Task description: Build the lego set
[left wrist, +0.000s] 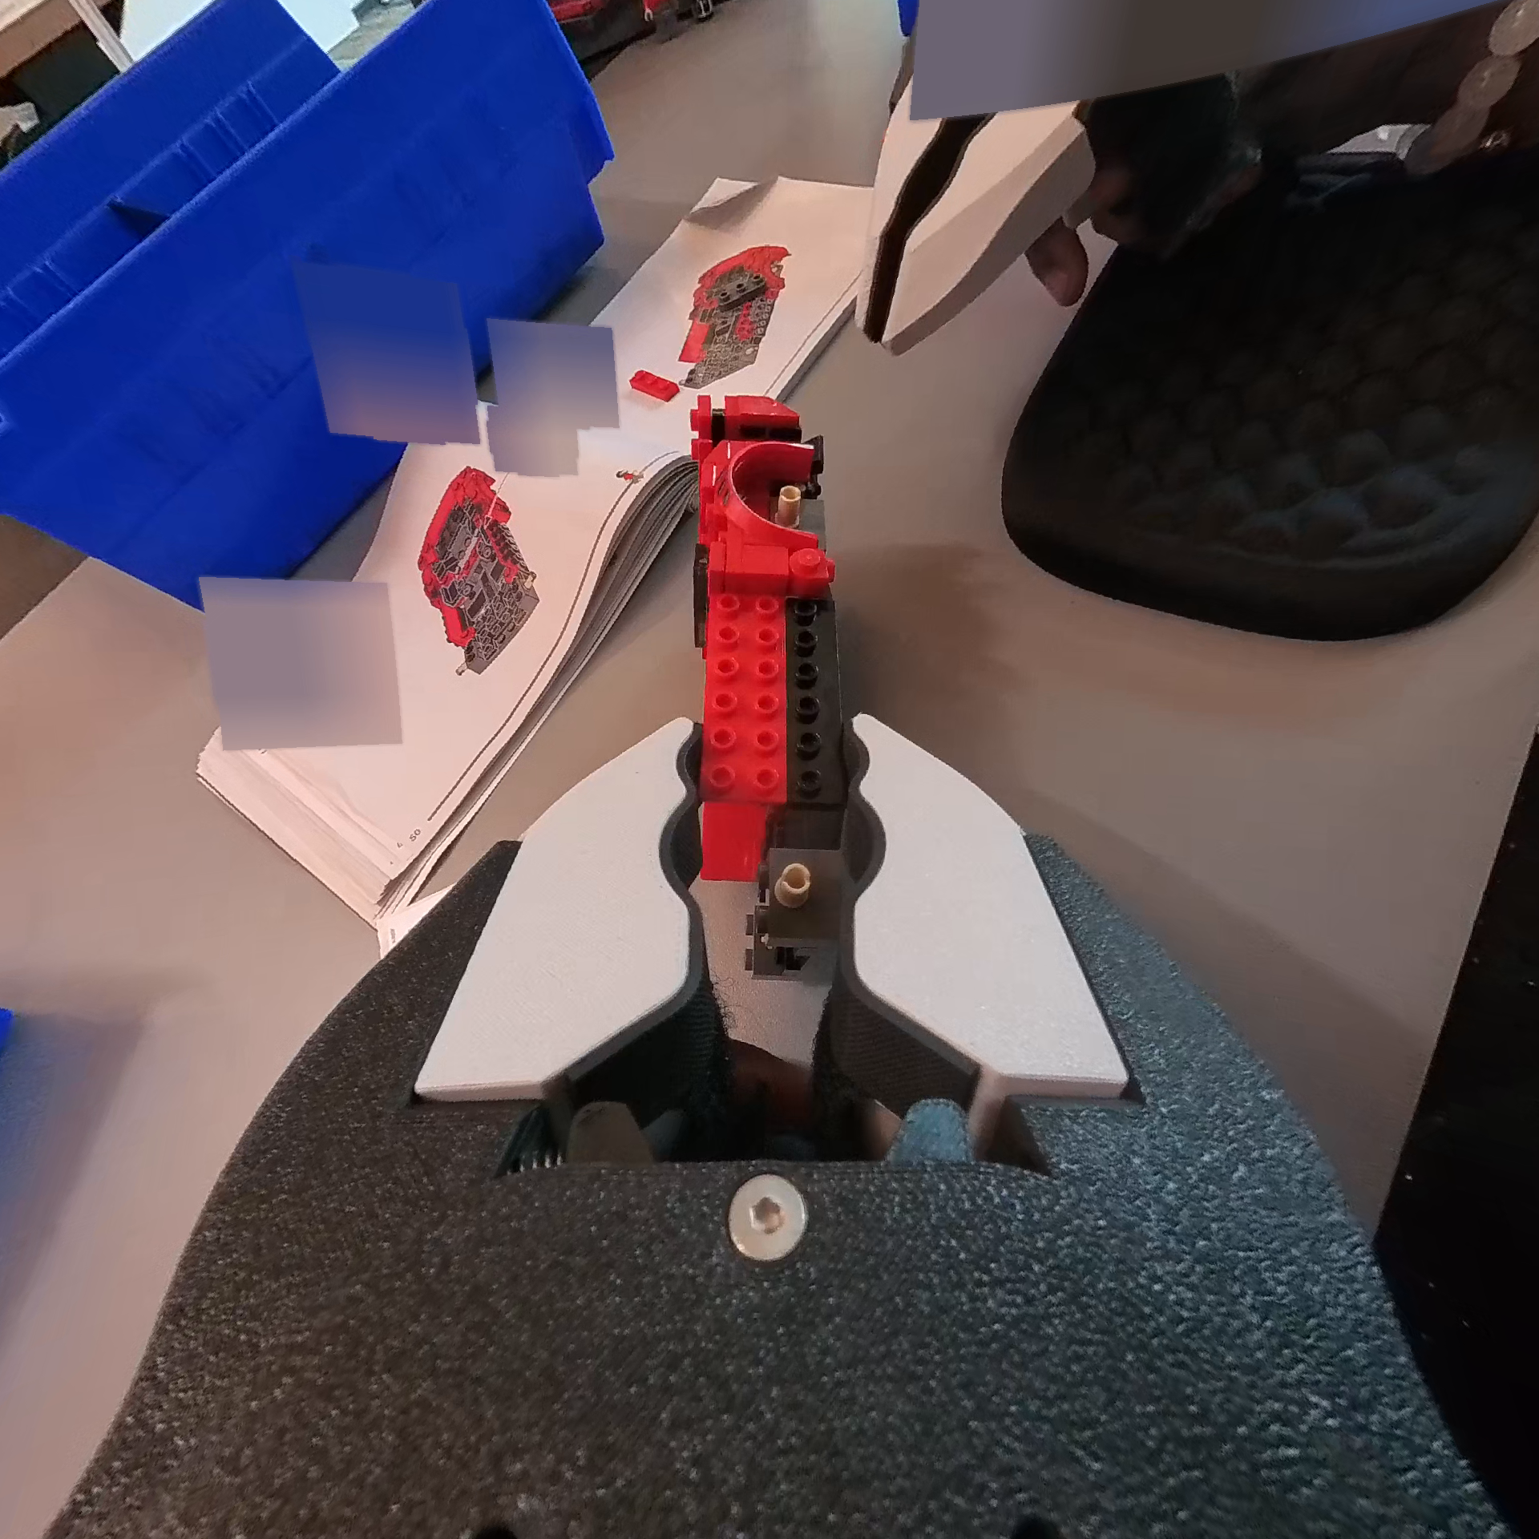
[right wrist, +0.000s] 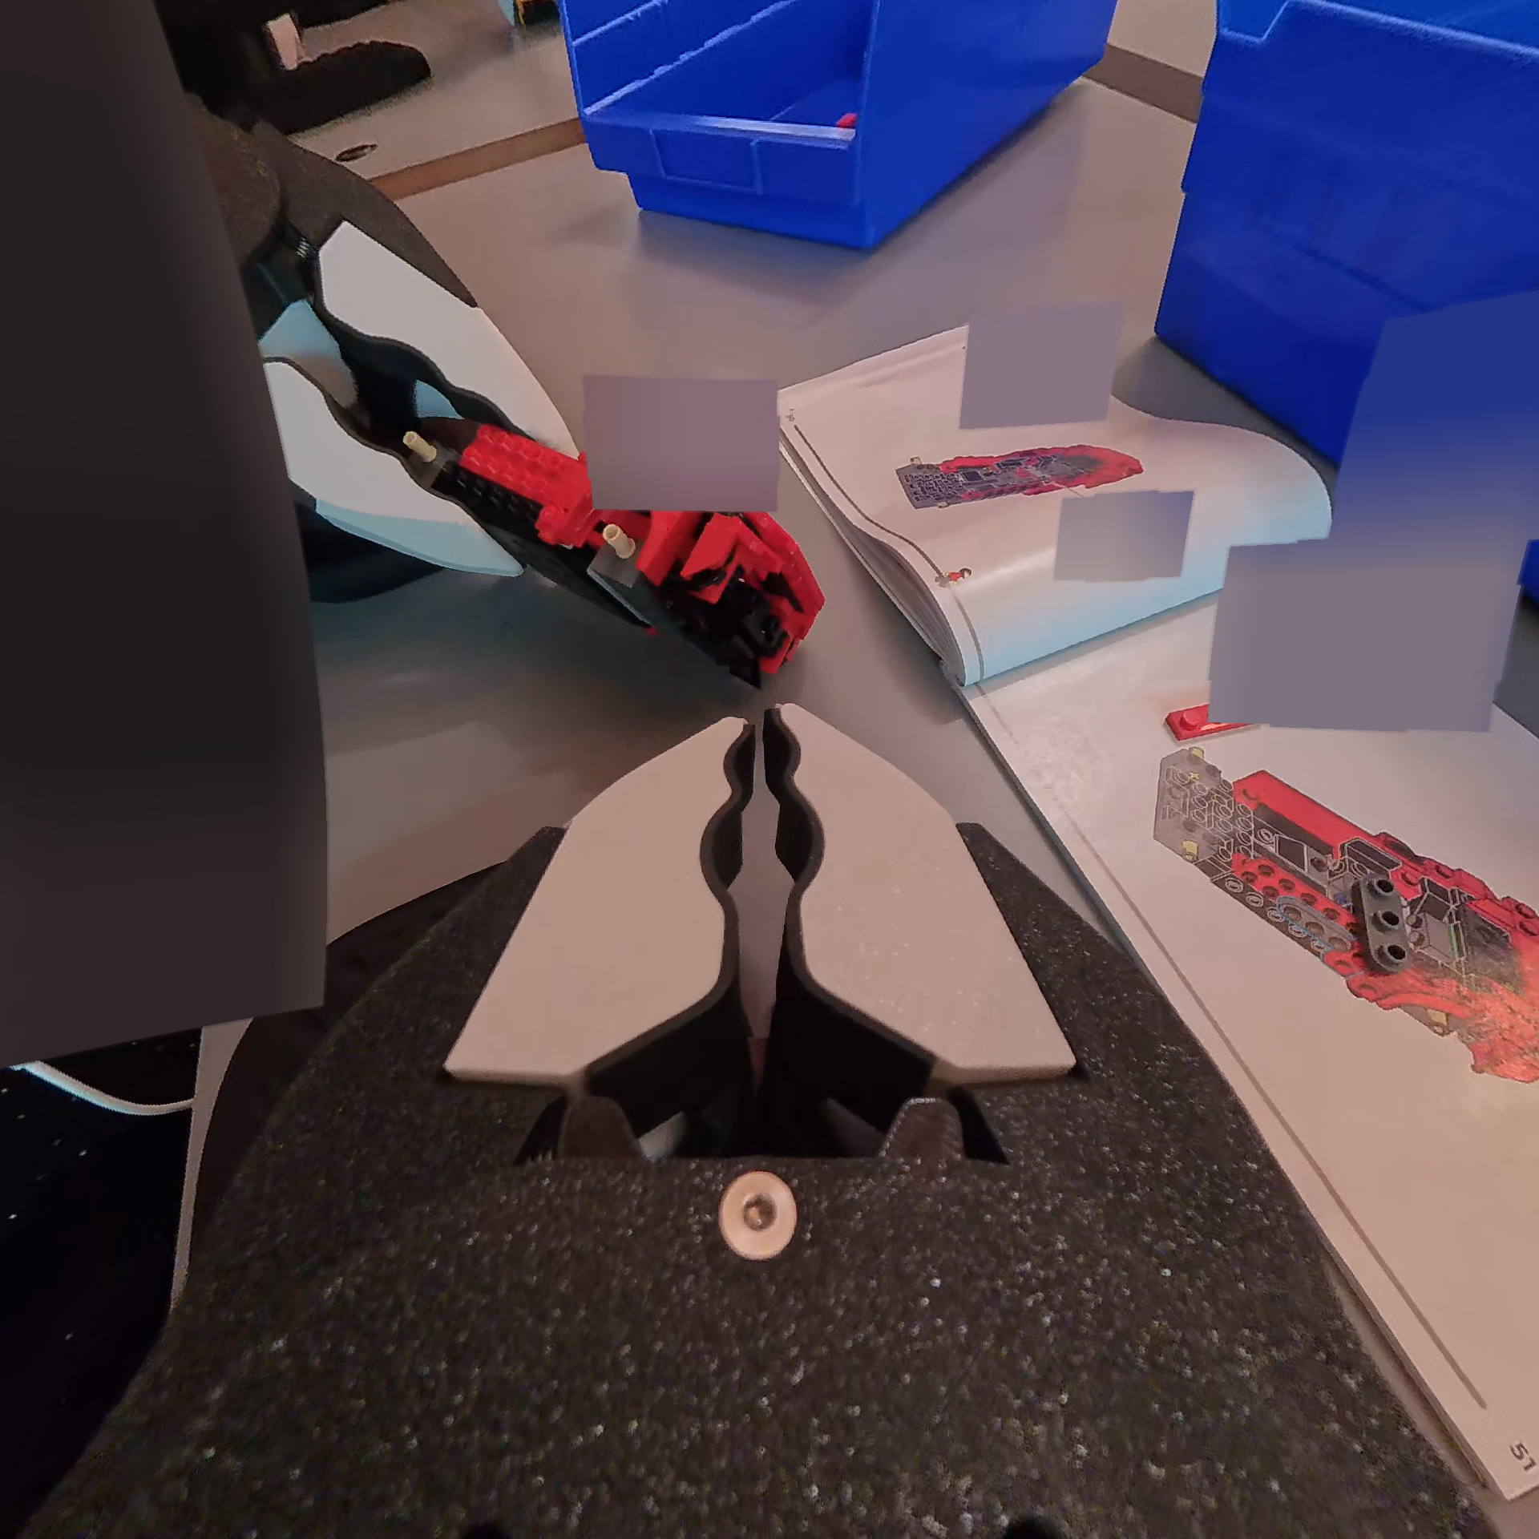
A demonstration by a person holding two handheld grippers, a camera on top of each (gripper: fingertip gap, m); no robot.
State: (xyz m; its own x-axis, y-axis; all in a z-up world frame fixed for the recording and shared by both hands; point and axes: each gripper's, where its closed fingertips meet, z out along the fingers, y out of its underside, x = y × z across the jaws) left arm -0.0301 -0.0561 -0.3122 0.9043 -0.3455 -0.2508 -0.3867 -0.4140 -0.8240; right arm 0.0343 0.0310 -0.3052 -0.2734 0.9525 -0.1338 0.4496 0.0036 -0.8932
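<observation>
The red and black lego build (left wrist: pixel 762 666) sat clamped in my left tool (left wrist: pixel 770 741), just beside the open instruction booklet (left wrist: pixel 466 666) on the grey bench (left wrist: pixel 1083 749). My right tool (right wrist: pixel 762 720), pressed together and empty, hovered near the build's nose; blue bins (right wrist: pixel 816 108) stood beyond the booklet.

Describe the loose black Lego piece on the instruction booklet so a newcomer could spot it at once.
Start at the open instruction booklet lying on the grey table in front of the blue bins. On its nearer page, the black three-hole piece rests on the printed picture of the red model. Unlike the flat red plate farther up that page, it is black with a row of round holes.
</observation>
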